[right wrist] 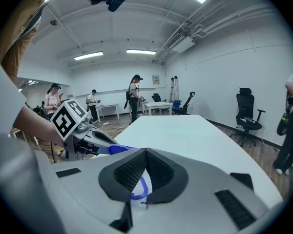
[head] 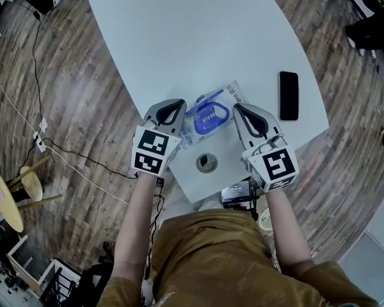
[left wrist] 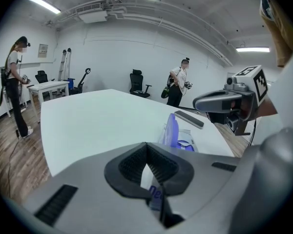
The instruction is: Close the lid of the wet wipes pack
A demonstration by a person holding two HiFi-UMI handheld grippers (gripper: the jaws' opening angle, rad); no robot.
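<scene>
Forearms [head: 136, 222] outstretched — left gripper [head: 180, 103] and right gripper [head: 237, 107] flank wet wipes pack [head: 208, 119].

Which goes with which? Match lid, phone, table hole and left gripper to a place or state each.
Things:
1. lid
2. phone
3. round hole
4. left gripper

Place or state:
a. black, lying flat on the right side of the table
b. blue, standing open
c. tongs at the left edge of the wet wipes pack
d. in the tabletop, nearer the person than the pack

Pairs: 1-b, 2-a, 3-d, 4-c
</scene>
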